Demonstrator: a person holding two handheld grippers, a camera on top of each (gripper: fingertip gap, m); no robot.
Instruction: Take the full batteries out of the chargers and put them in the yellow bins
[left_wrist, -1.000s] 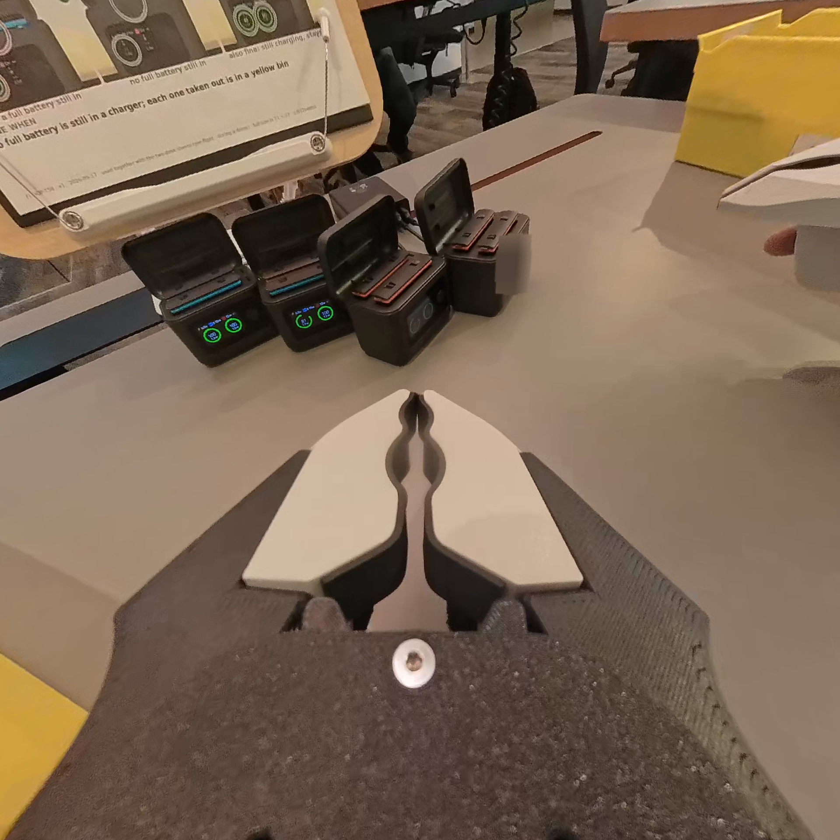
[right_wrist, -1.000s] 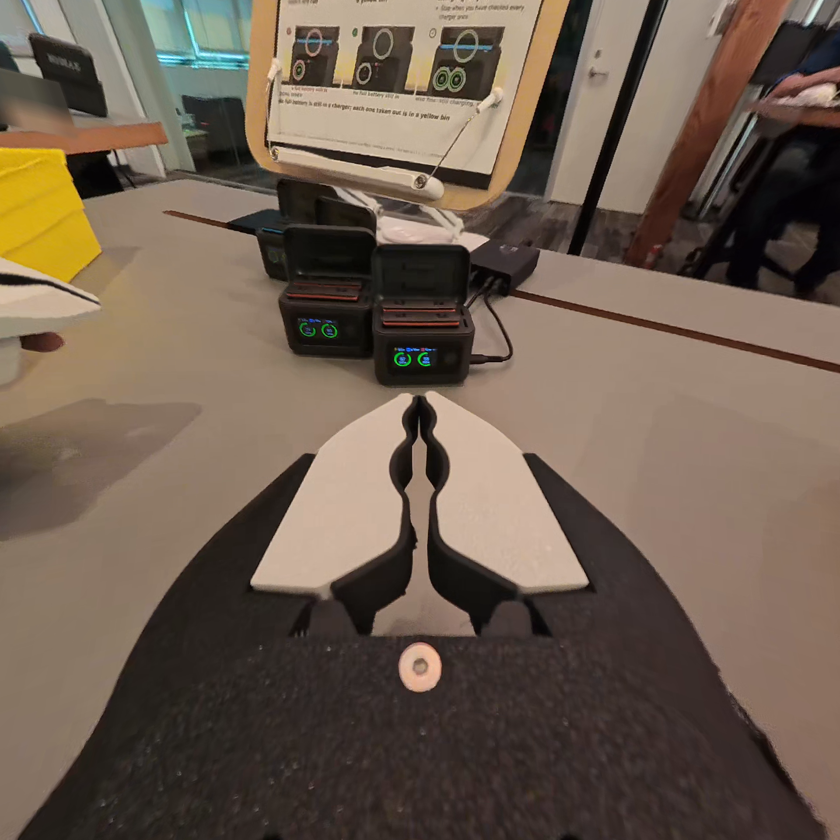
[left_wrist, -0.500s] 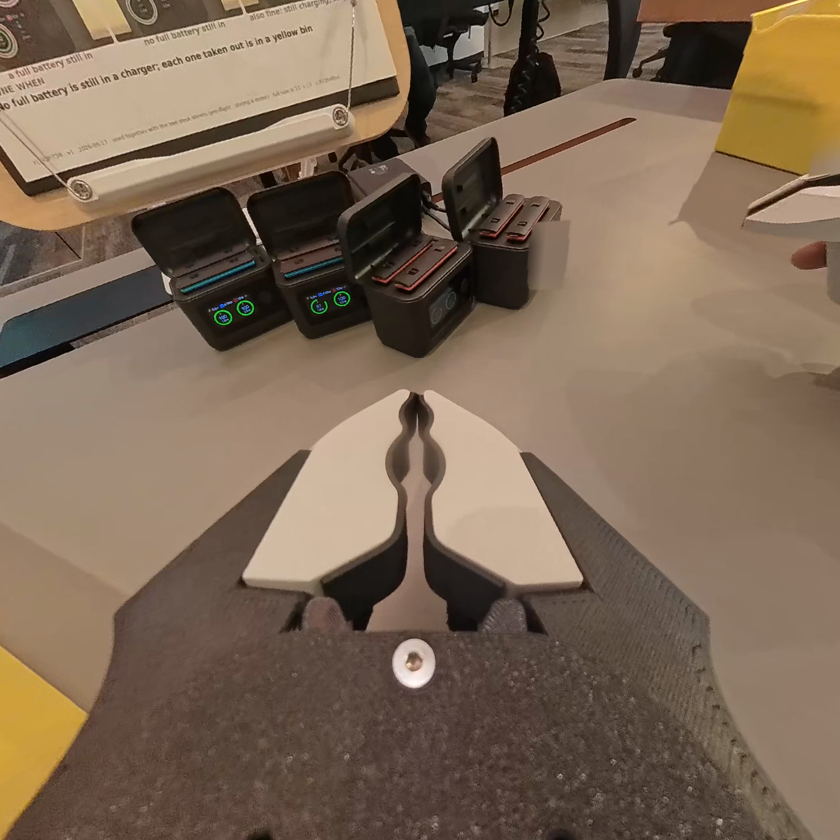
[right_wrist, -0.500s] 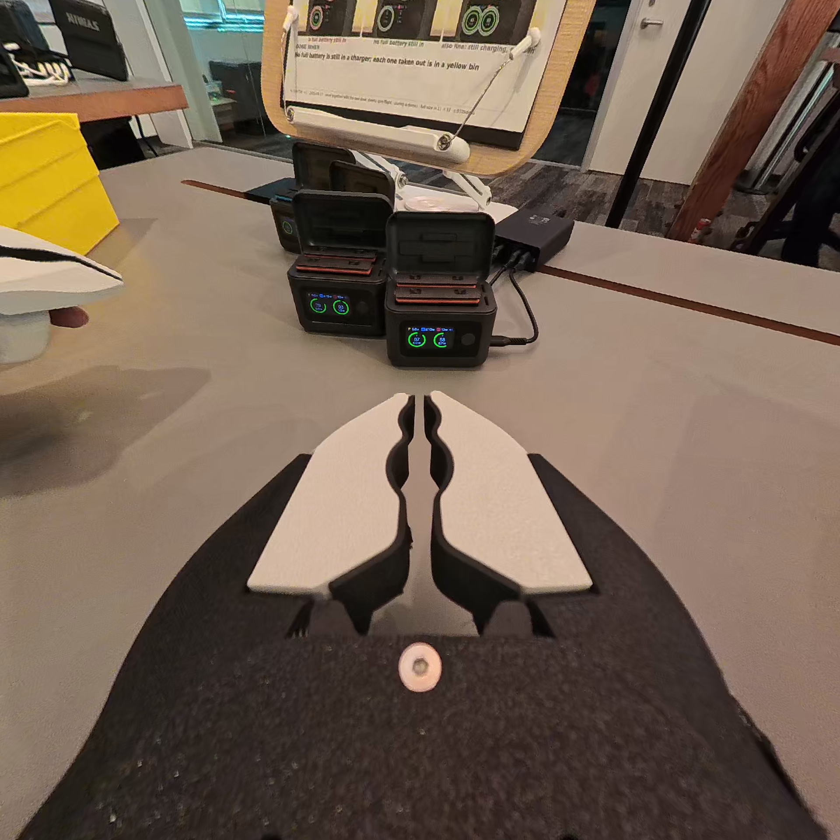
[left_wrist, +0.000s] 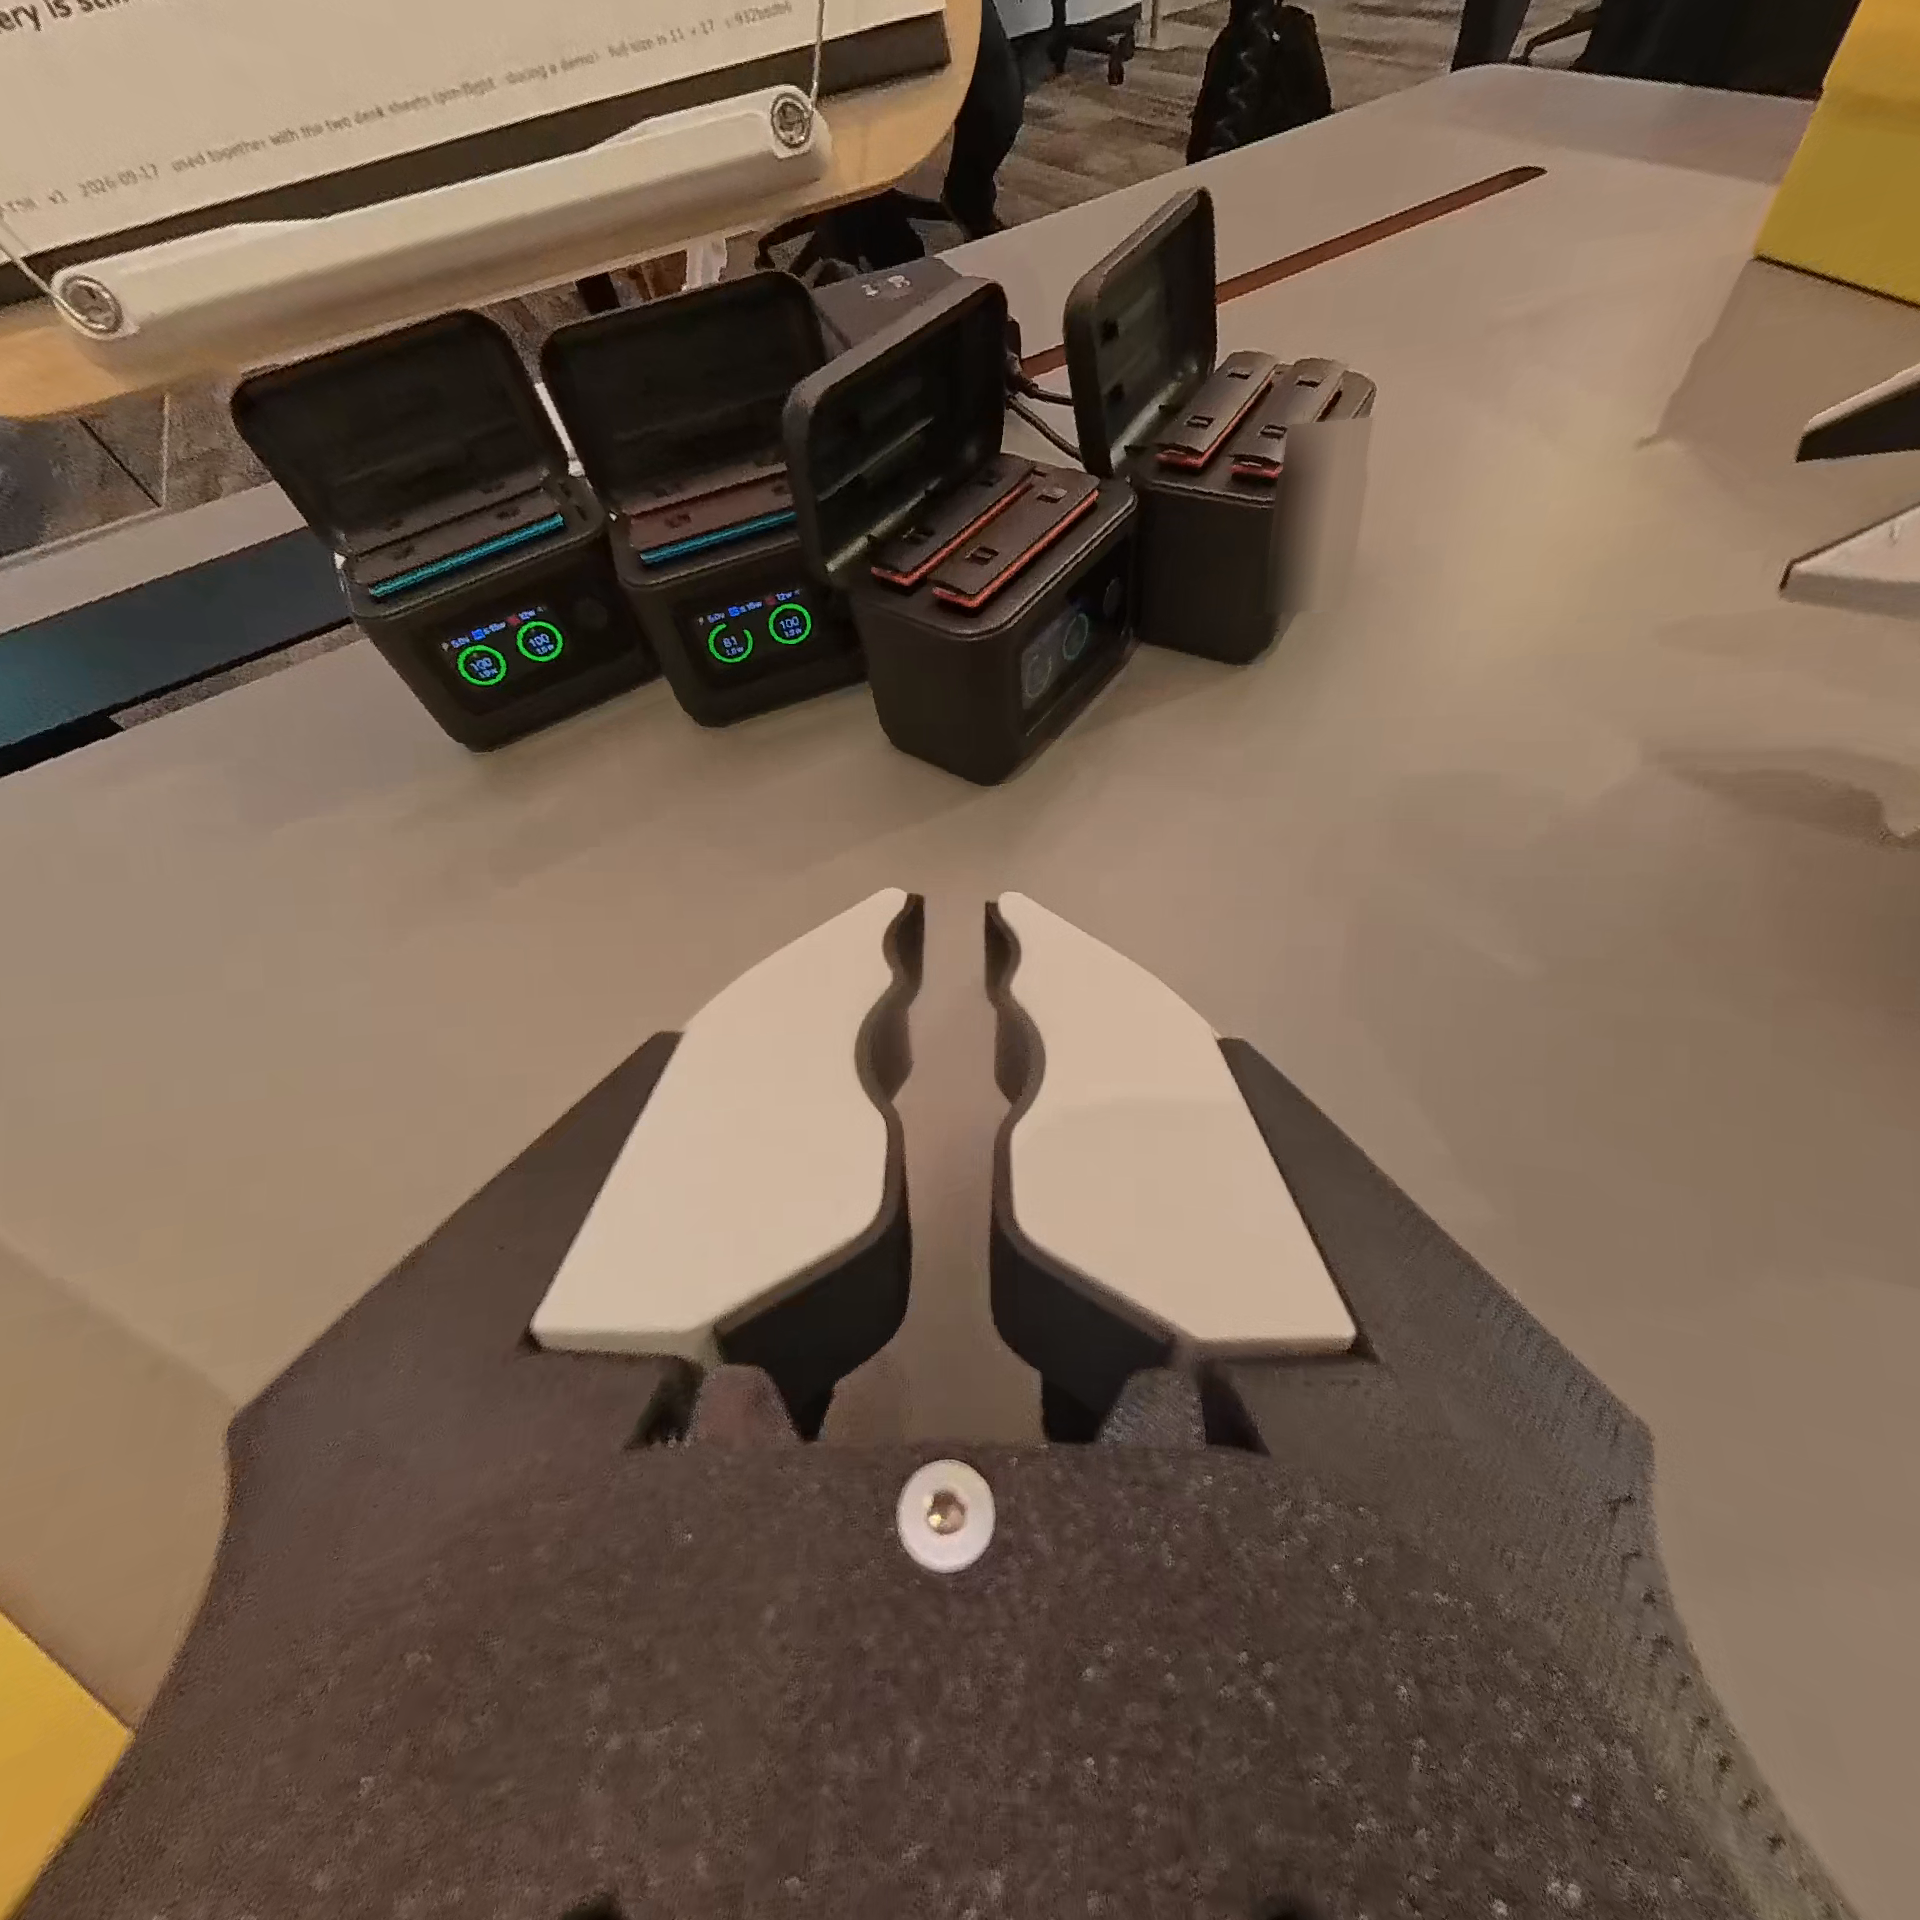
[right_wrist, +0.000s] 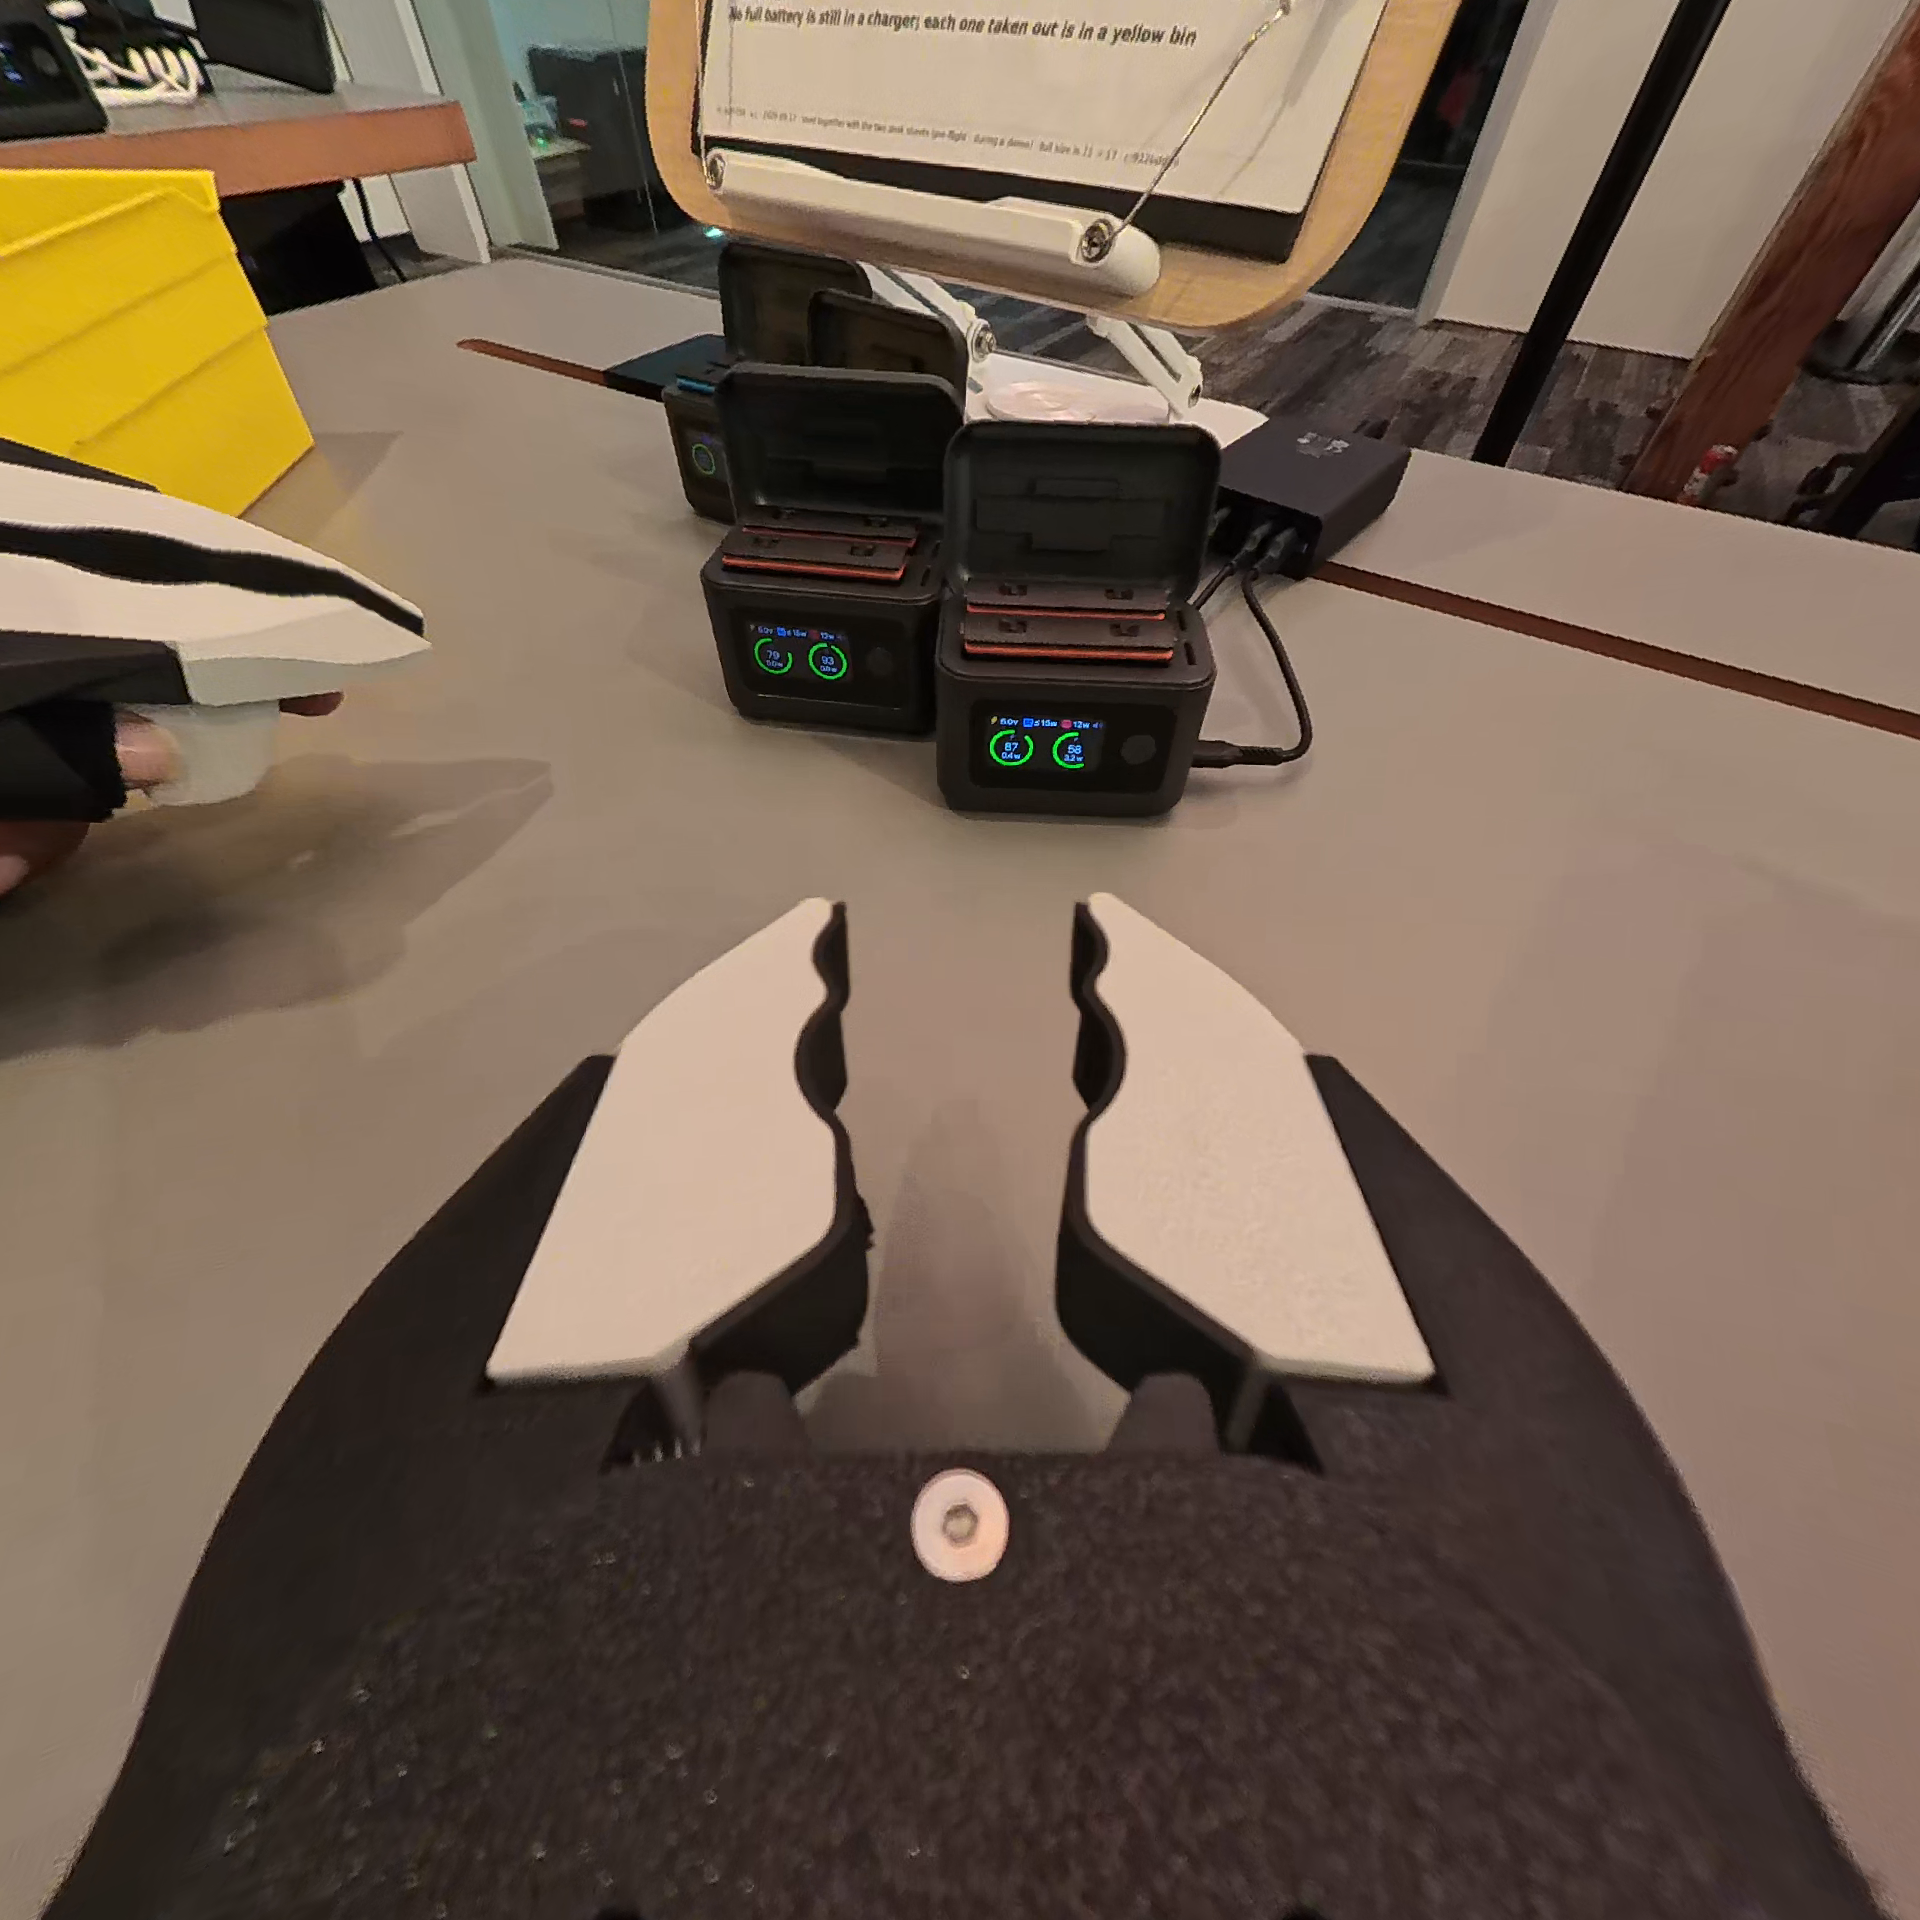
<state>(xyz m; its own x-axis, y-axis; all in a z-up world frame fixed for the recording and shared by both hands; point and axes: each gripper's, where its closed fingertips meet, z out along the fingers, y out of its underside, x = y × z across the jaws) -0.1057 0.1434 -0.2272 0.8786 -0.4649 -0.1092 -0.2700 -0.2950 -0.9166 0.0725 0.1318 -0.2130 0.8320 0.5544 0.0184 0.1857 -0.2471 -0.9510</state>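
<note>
On the grey table (left_wrist: 1455, 935) ahead of you stood 4 black chargers (left_wrist: 727, 540) in a row with their lids up, backed by a tilted instruction board (right_wrist: 1018, 156), and a yellow bin (right_wrist: 135, 332) sat off to your left, well apart from them. Your left gripper (left_wrist: 951, 909) was parted only narrowly and held nothing; your right gripper (right_wrist: 956, 914) stood wider and was also empty. Both hovered short of the row, with bare table between fingertips and chargers. The step in hand looked like the approach, so you needed to choose before reaching: I judged that only closed green rings marked full cells, and the nearest right-hand charger (right_wrist: 1070, 675) showed 2 partial rings, as did its neighbour (right_wrist: 831, 623). The leftmost charger (left_wrist: 488, 582) showed 2 complete rings, so it was the sound target, lying ahead and left of your left gripper. You would have done well to widen that gripper further, come down from above on the teal-edged battery (left_wrist: 468, 556), and pull straight up so the charger did not lift or tip.
</note>
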